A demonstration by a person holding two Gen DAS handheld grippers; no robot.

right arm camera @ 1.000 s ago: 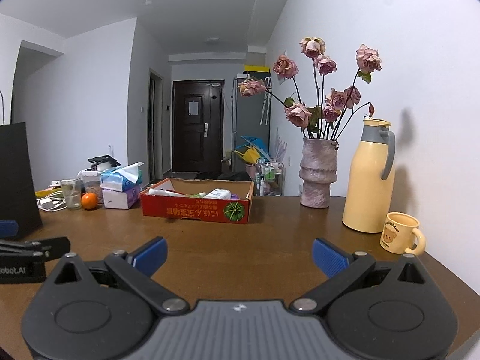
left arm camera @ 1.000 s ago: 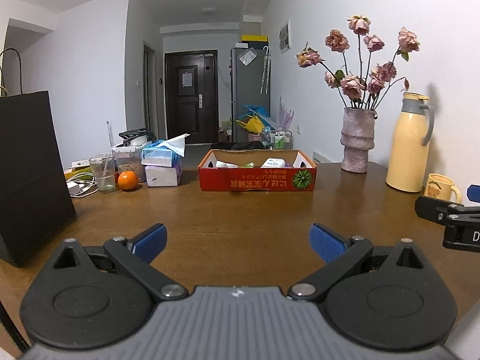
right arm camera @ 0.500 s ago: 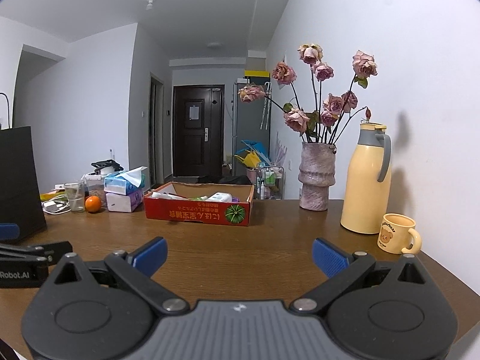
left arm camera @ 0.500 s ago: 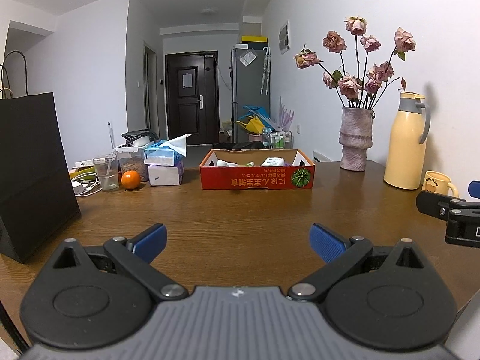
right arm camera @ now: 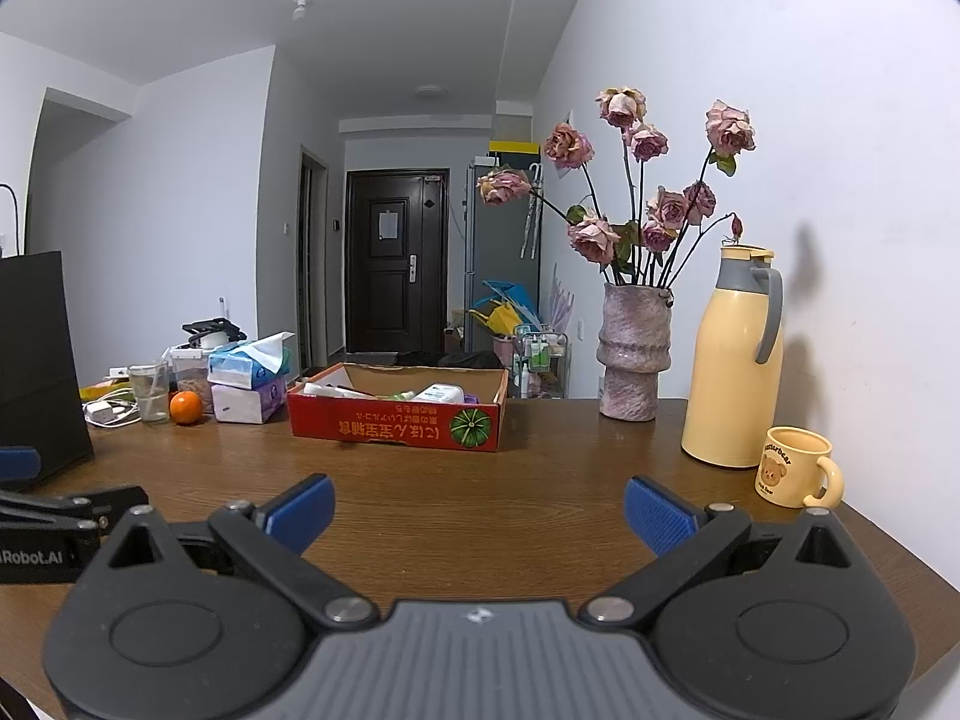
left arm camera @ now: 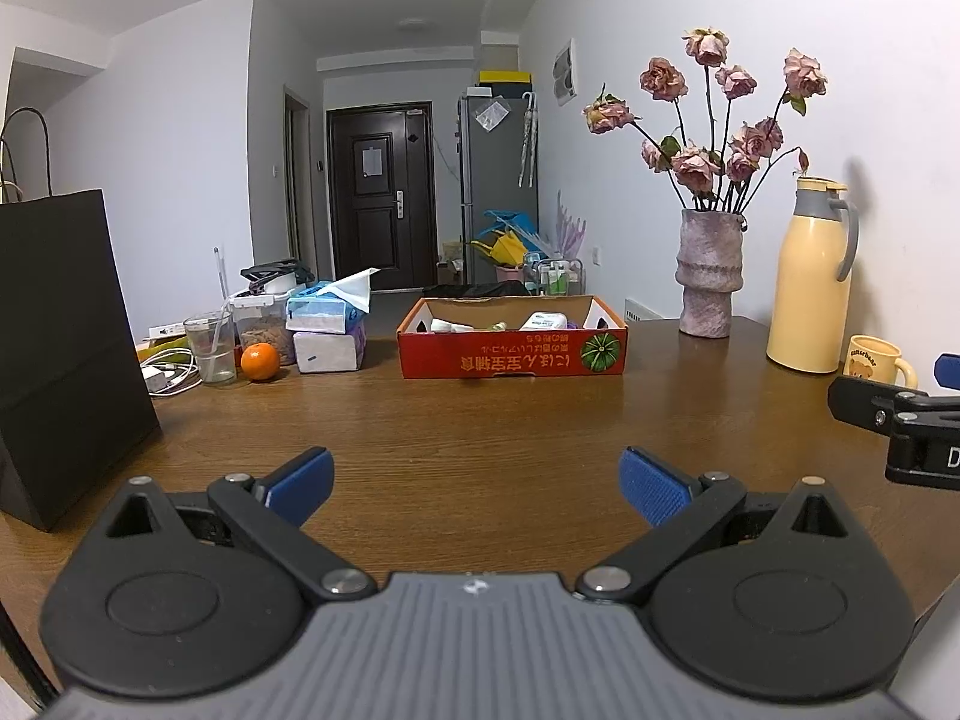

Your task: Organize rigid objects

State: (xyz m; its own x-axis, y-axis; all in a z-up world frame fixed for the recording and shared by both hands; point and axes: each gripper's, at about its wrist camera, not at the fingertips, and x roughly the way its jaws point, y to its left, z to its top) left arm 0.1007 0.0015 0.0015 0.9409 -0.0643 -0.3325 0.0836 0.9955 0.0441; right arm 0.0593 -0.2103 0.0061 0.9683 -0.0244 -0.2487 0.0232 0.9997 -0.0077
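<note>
The red cardboard box (left arm camera: 513, 336) sits at the centre of the left wrist view, on the far half of the brown tabletop (left arm camera: 468, 432). It is open at the top and holds several small items, among them a white container (left arm camera: 543, 320) near its right end; the rest are too small to tell. In the right wrist view the same box (right arm camera: 396, 417) lies left of centre.

To the left of the box in the left wrist view stand two stacked tissue packs (left arm camera: 327, 327), then an orange (left arm camera: 260, 362), a clear glass (left arm camera: 210, 348) and a tangle of white cable (left arm camera: 165, 375). A black paper bag (left arm camera: 60, 348) stands upright at the left edge of the frame.

To the right of the box, near the wall, stand a rough pink vase (left arm camera: 708, 273) of dried roses (left arm camera: 714, 114), a yellow thermos jug (left arm camera: 810, 276) with a grey handle, and just beside it a yellow mug (left arm camera: 876, 357) with a bear print.

The left tool (left arm camera: 477, 483) fills the bottom of its frame, its blue pads spread wide apart with nothing between them, above bare wood. The right tool (right arm camera: 480, 510) is likewise released and empty, low over the near tabletop. Each tool shows in the other's view at the frame edge, the two side by side and apart.
</note>
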